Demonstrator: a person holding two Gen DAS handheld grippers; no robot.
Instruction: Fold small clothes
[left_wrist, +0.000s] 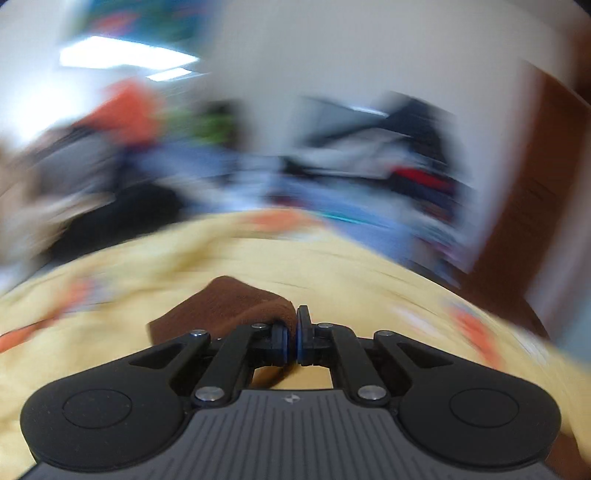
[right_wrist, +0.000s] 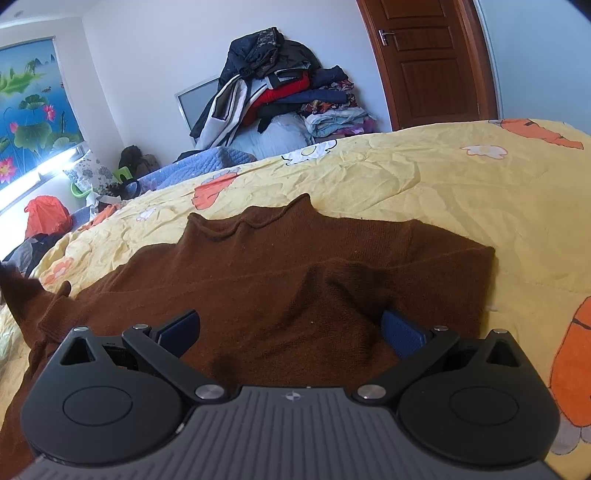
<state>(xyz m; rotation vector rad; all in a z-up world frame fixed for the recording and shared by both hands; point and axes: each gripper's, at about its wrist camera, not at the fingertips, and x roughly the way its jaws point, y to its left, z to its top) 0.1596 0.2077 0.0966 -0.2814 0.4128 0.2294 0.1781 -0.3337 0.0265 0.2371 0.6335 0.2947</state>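
Sweater (right_wrist: 258, 280) flat; cuff (left_wrist: 229, 306) in left jaws

Yellow carrot-print bed cover (right_wrist: 424, 184), brown sweater (right_wrist: 277, 280) spread flat on top

home bedroom, bed (right_wrist: 424, 192), clothes pile (right_wrist: 280, 85), door (right_wrist: 424, 55)

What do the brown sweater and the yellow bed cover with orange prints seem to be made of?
Brown high-neck sweater: looks like soft knit, perhaps wool or acrylic; matte, fuzzy surface, rolled collar edge. Yellow printed bed cover: probably thin woven cotton or blend; smooth, matte, with many fine sharp creases.
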